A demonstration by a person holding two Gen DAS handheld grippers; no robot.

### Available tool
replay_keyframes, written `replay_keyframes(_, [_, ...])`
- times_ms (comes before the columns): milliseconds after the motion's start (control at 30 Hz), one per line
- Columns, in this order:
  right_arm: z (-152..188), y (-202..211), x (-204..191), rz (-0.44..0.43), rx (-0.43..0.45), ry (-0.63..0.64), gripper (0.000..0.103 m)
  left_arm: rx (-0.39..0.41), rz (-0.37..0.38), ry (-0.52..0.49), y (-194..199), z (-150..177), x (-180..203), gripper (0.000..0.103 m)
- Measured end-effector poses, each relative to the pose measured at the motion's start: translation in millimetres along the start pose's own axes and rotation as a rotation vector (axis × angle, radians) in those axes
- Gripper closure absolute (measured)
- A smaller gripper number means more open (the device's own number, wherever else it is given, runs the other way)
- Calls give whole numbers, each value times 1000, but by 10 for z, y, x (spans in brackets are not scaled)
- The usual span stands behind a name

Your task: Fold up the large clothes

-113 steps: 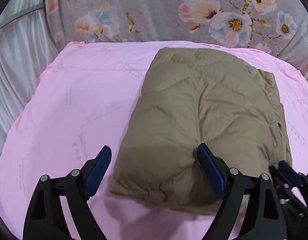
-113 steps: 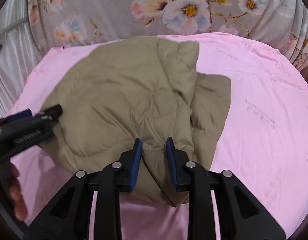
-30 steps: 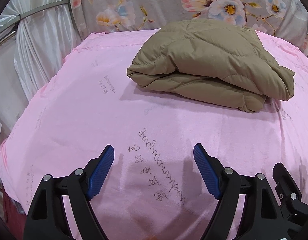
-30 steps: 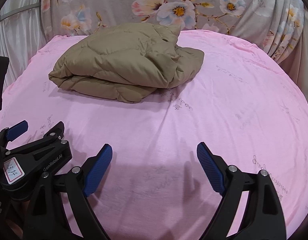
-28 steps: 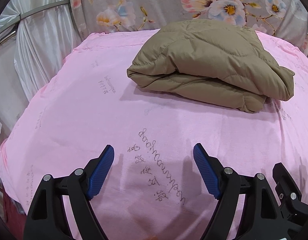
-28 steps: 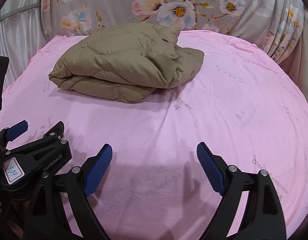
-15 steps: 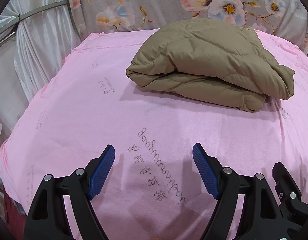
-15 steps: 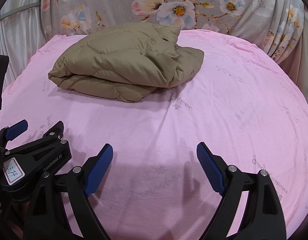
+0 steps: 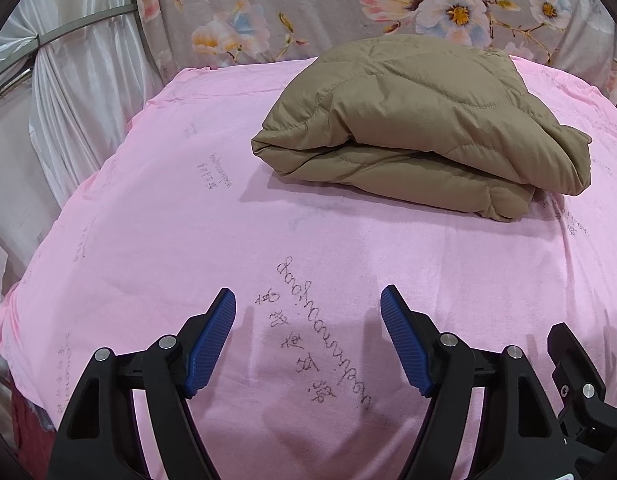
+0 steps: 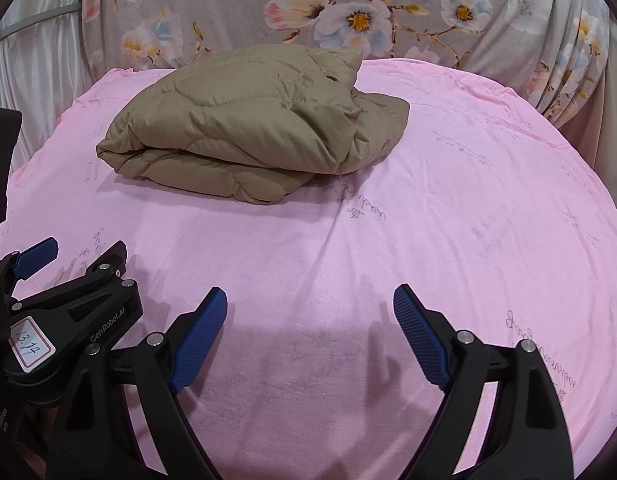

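Folded khaki padded jacket (image 9: 420, 128) lies in a thick stack toward the far side of the pink sheet (image 9: 156, 216), close to the floral fabric (image 9: 292, 4) hanging behind. Both grippers hover over the near part of the sheet, well apart from the jacket. From the left wrist, the left gripper (image 9: 308, 308) has nothing between its blue pads and its jaws are closing, with large handwritten script (image 9: 320, 340) on the sheet directly beneath them; this view also takes in pale draped curtains (image 9: 72, 92) and a grey rod at the left, and only a black edge of the right gripper at the lower right. From the right wrist, the right gripper (image 10: 310, 308) stands wide and empty over plain sheet, and the left gripper's side shows fully at the left, including a white label reading 13.14 (image 10: 30, 344). The right view alone shows the jacket's bunched right end, and gathered floral folds (image 10: 568, 76) at the far right.
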State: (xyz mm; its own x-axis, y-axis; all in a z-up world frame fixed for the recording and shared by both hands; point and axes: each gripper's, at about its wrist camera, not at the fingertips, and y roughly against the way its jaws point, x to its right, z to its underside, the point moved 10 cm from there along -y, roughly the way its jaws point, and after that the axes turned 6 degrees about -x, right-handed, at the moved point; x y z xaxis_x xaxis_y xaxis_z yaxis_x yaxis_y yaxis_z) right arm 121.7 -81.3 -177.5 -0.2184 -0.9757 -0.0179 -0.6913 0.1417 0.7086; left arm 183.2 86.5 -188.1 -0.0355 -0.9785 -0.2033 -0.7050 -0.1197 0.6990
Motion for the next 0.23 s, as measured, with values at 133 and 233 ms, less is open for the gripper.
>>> replay_keyframes(133, [7,-11,-8,1,-1,3,20,-5,-4,-4,-1,9,22,37])
replay_keyframes(233, [7,-14,-4,1,-3,4,20,-3,-3,-4,4,7,24,38])
